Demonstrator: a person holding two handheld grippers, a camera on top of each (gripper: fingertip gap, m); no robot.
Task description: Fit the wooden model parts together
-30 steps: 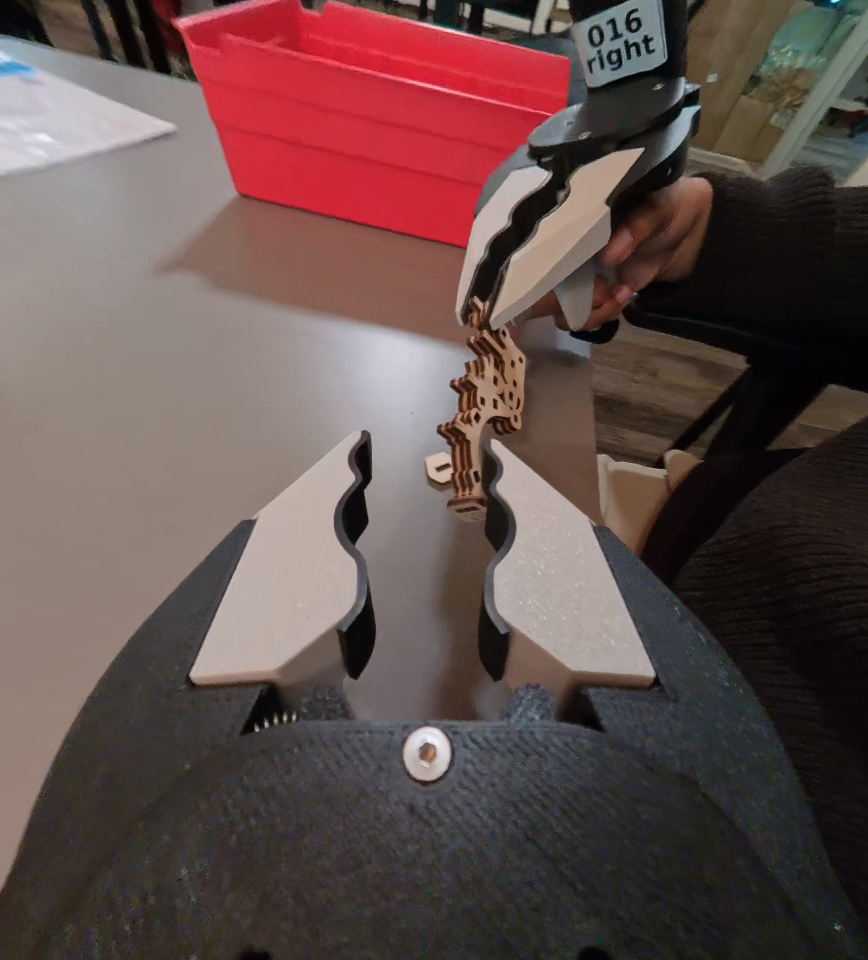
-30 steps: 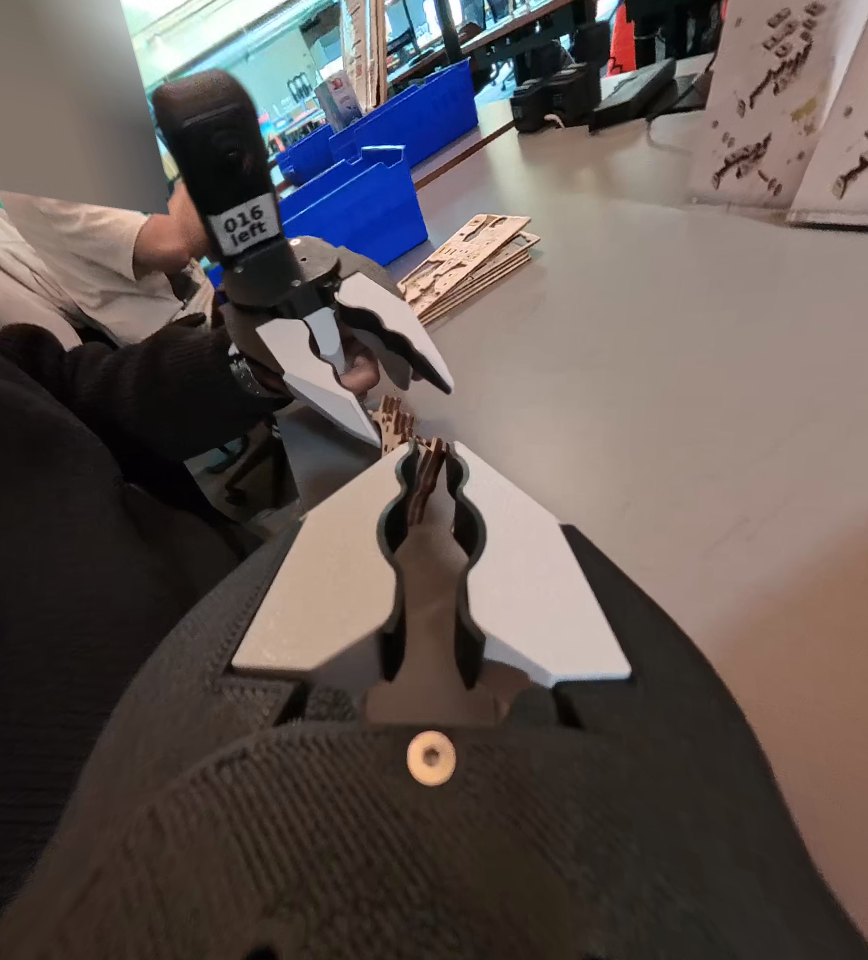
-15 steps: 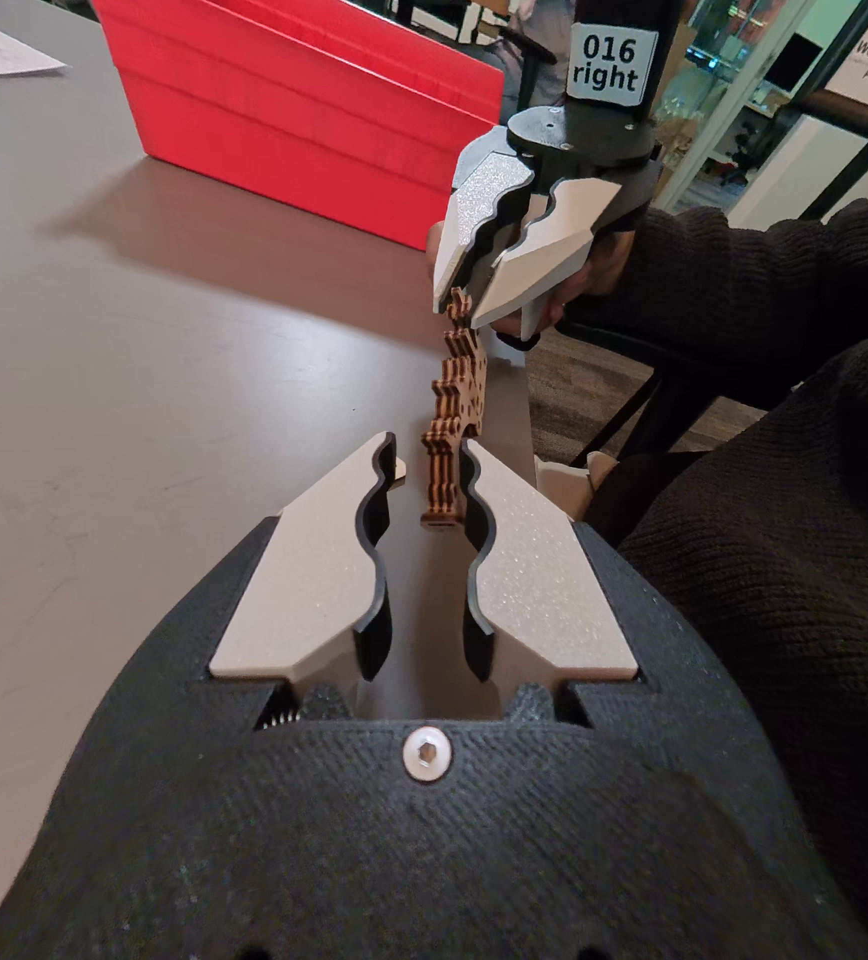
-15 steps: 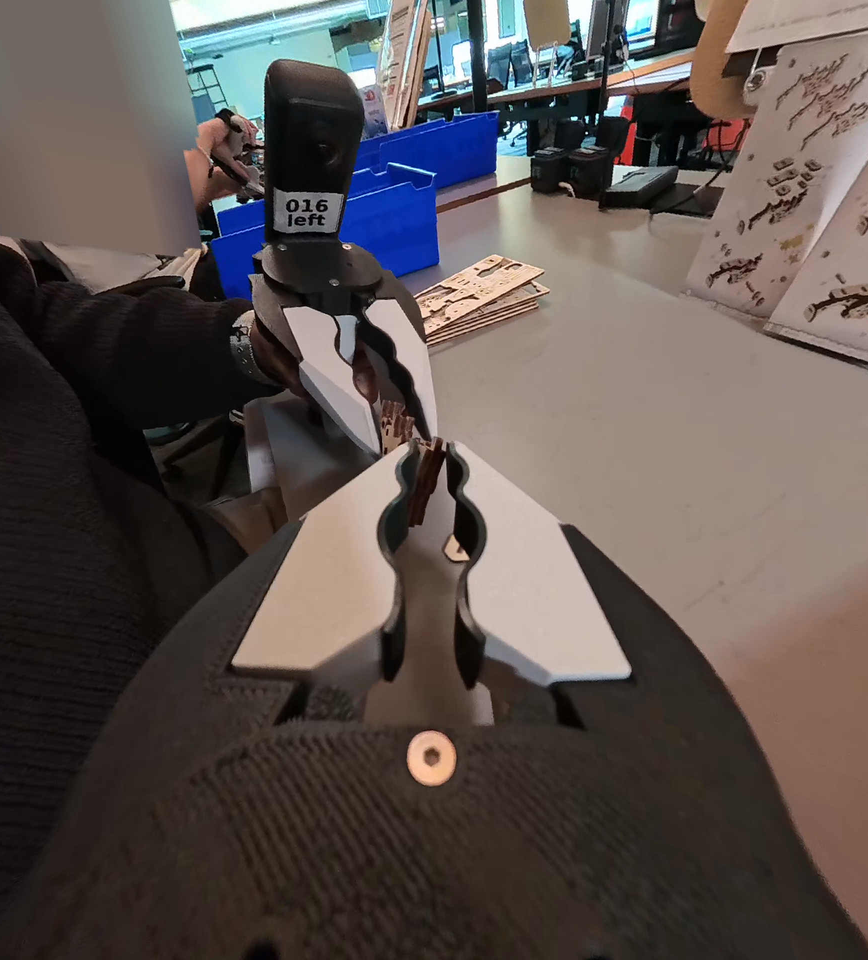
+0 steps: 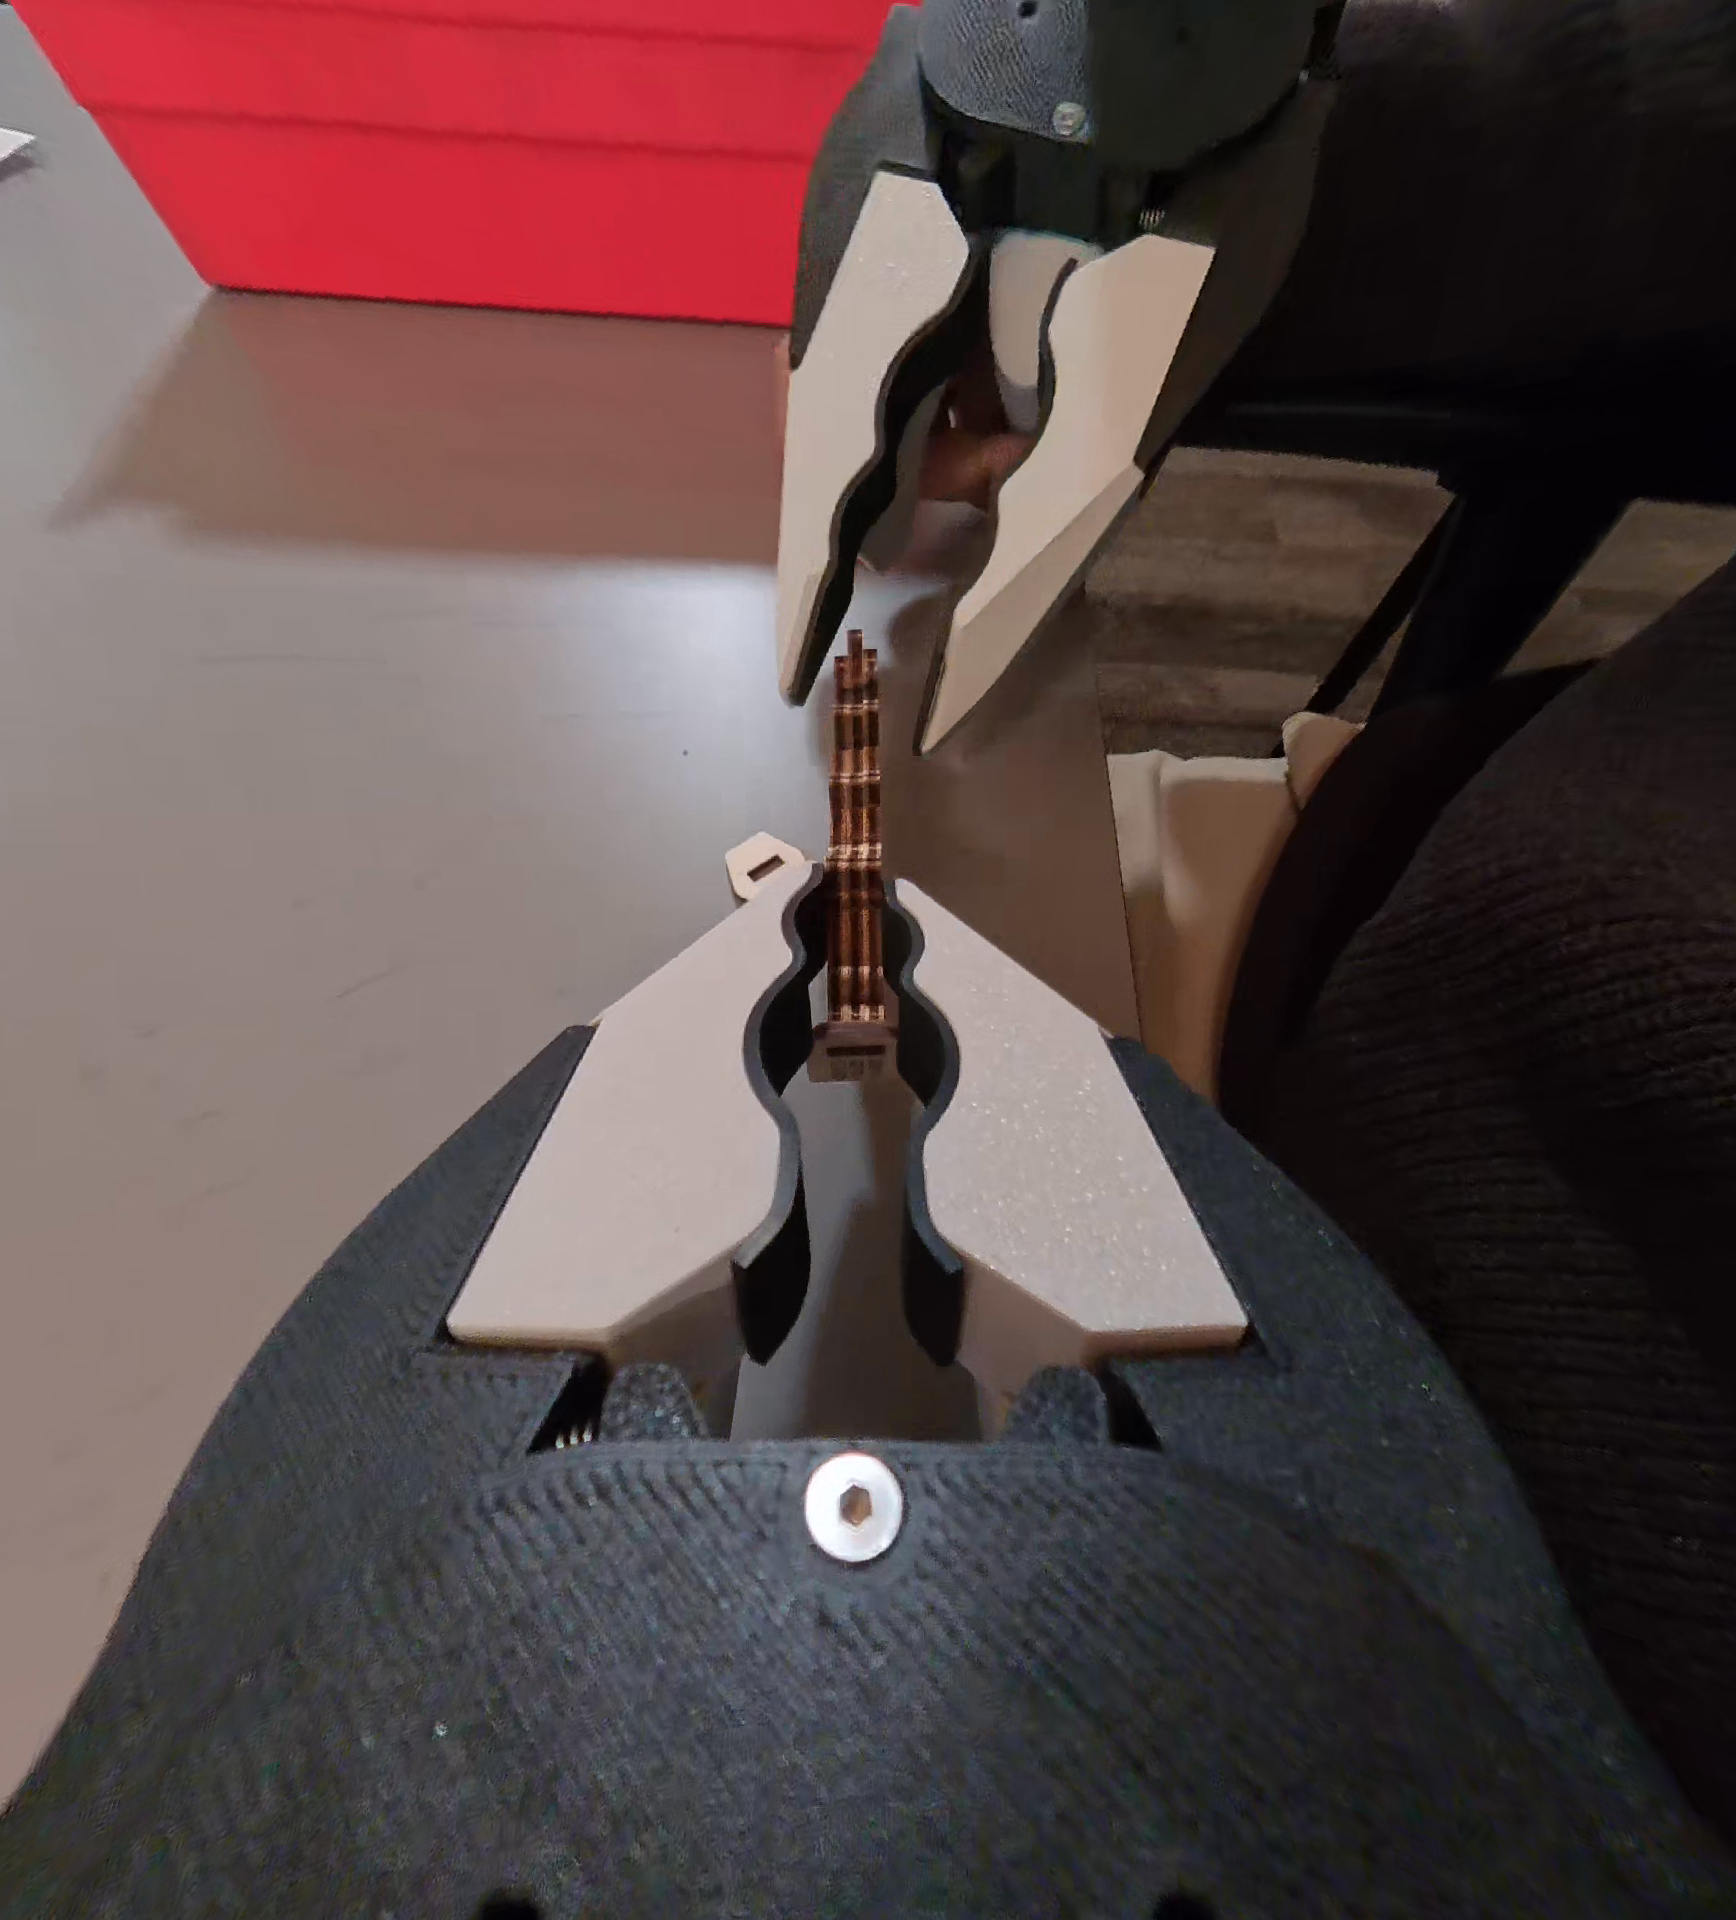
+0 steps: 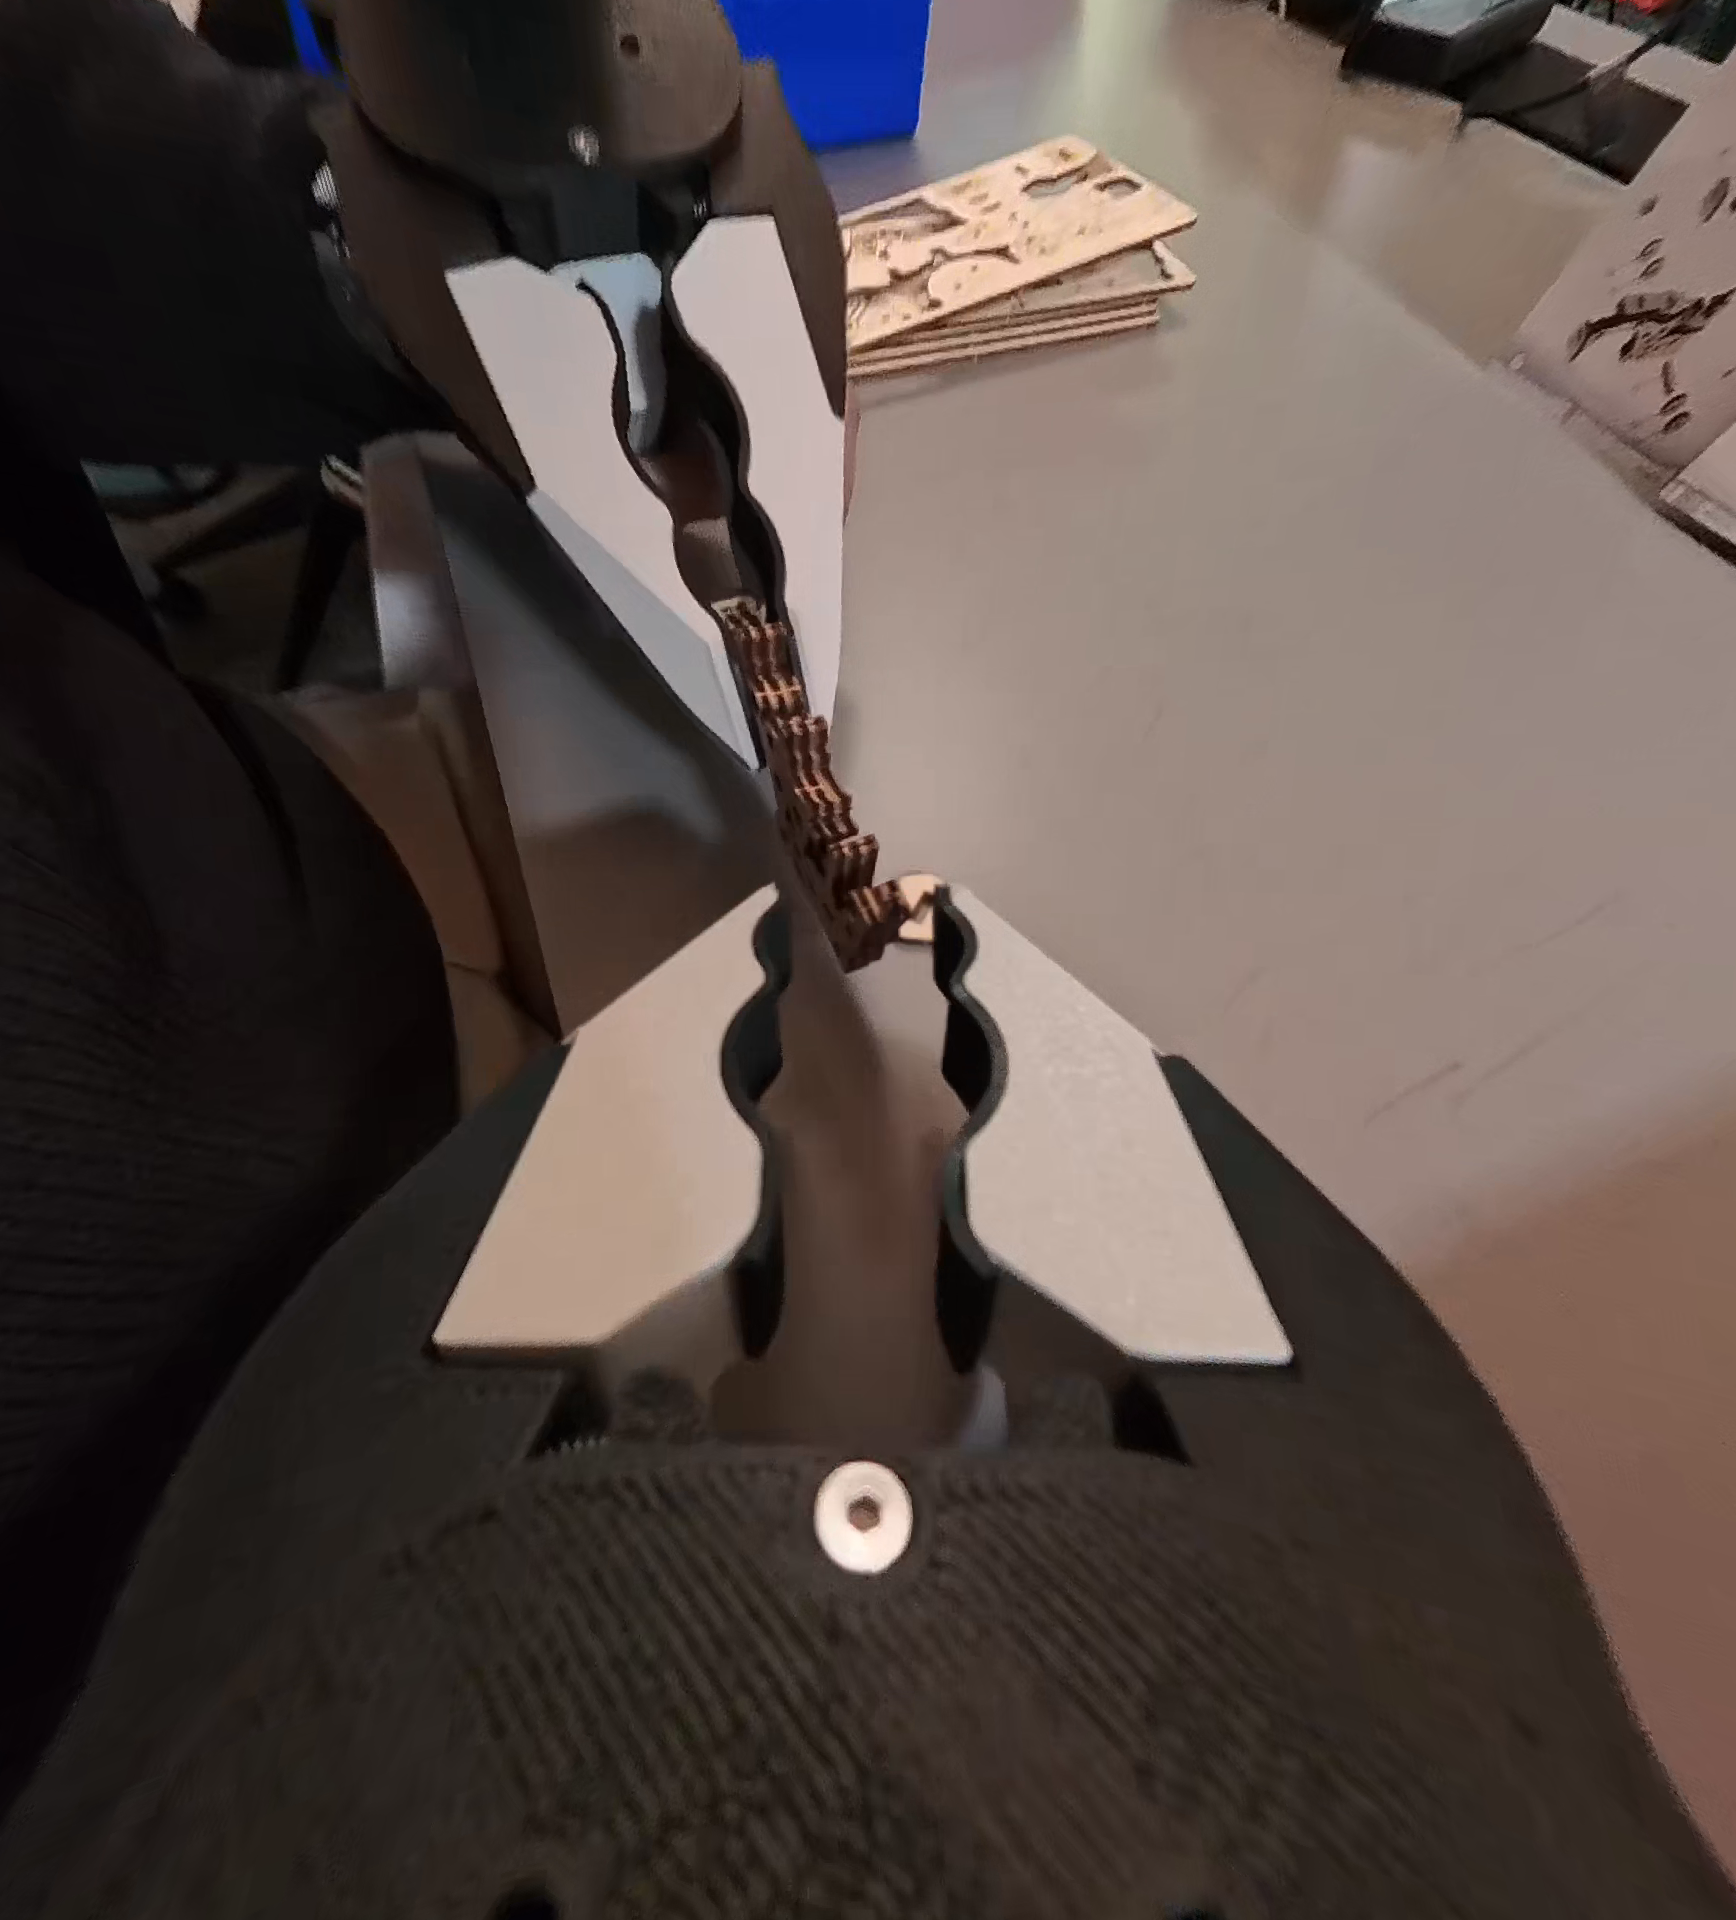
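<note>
1. Left gripper (image 5: 856, 894): jaws clamped on the lower end of the wooden model piece (image 5: 856, 821), a stack of thin laser-cut layers seen edge-on, standing upright out past the fingertips.
2. Same gripper from the right wrist view (image 6: 755, 665): fingers close together, the wooden strip (image 6: 812, 800) pinched at the tips and running down toward the camera.
3. Right gripper (image 5: 859, 707): jaws apart, tips either side of the top of the piece, not touching it as far as the left wrist view shows.
4. Right gripper in its own view (image 6: 864, 914): fingers spread, the free end of the piece sits just between the tips; contact can't be judged, frame is blurred.
5. Small flat wooden part (image 5: 762, 864) with a slot lies on the table (image 5: 324, 727) just left of the left fingertips; a pale rounded bit (image 6: 914, 899) also peeks out at the right gripper's tips.
6. Red bin (image 5: 469, 156) at the far side of the table, well apart from the grippers.
7. Stack of laser-cut wooden sheets (image 6: 1009, 260) lies on the table behind the left gripper; printed boards (image 6: 1695, 312) lean at far right.
8. Dark knitted sleeve (image 5: 1570, 1039) fills the right side.
</note>
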